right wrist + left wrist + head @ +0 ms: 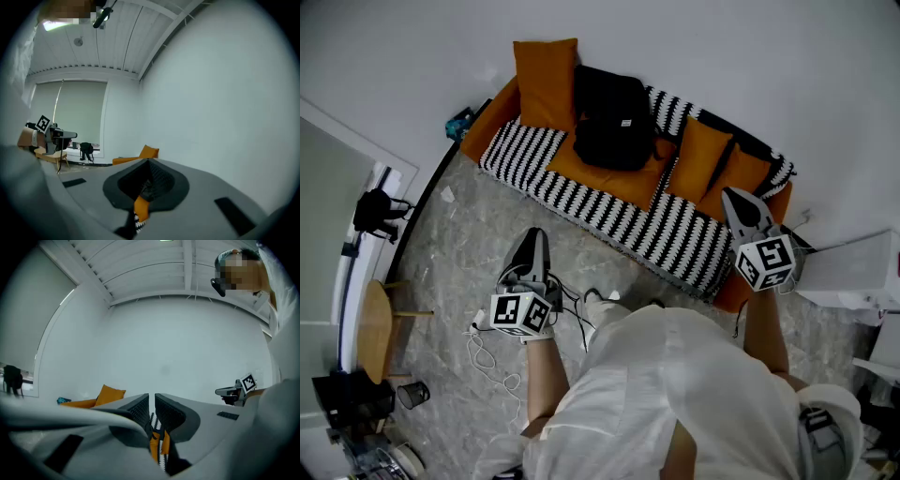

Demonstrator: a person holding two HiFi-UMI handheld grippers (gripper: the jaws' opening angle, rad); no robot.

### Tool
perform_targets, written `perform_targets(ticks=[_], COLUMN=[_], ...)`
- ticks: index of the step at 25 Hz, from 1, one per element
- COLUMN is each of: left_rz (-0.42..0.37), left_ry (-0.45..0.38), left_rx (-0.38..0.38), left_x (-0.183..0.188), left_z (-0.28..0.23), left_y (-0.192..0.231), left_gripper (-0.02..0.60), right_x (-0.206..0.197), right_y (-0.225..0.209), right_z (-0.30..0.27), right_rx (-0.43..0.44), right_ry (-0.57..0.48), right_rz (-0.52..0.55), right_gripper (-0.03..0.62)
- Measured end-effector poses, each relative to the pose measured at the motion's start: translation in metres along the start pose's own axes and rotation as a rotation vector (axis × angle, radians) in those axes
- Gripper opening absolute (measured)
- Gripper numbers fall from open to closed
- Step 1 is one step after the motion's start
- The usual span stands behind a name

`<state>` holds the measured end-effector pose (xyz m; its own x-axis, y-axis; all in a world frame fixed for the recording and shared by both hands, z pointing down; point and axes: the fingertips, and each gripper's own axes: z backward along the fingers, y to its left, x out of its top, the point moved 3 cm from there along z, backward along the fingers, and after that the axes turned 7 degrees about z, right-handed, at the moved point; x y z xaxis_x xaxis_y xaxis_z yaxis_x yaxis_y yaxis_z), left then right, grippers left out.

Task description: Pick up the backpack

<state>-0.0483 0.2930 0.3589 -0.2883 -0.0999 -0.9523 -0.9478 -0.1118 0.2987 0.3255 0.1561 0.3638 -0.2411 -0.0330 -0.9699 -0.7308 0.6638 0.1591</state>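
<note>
A: Where is the backpack [614,117] found?

B: It is seen on the sofa [581,202], propped against the backrest on an orange seat pad, with an orange cushion [546,70] just beside it on one side and two more on the other. It is well apart from both grippers – nothing has been taken hold of yet.

A: How are the grippers held?

B: The left gripper [534,246] is closed to a thin slit, with nothing between its jaws. The right gripper [741,208] is closed completely and is likewise empty. Both are pointed toward the sofa from the floor side.

A: How is the bag expected to handle?

B: It is judged to be soft and slouchy: black fabric, slumped rather than standing stiff. Its weight cannot be told from here, though it looks partly filled. Sagging and swinging should be expected once it is lifted.

A: Where should it be gripped?

B: A top loop or a shoulder strap would be preferred, since thin webbing is pinched well by narrow jaws – but neither can be made out from the head view. Failing that, a fold of fabric at the upper edge could be pinched, with the second gripper used at the side for support. The jaws would have to be opened first.
</note>
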Motion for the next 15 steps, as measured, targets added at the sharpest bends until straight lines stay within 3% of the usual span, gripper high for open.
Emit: perform_targets(ticks=[15], left_rz=[0.022], left_ry=[0.002], left_rx=[0.002], left_x=[0.004], left_z=[0.011], left_y=[0.023], left_gripper=[0.058], right_x=[0.007], right_y=[0.02], right_z=[-0.009], right_rx=[0.003], right_ry=[0.023], right_rz=[0.013], right_gripper=[0.017])
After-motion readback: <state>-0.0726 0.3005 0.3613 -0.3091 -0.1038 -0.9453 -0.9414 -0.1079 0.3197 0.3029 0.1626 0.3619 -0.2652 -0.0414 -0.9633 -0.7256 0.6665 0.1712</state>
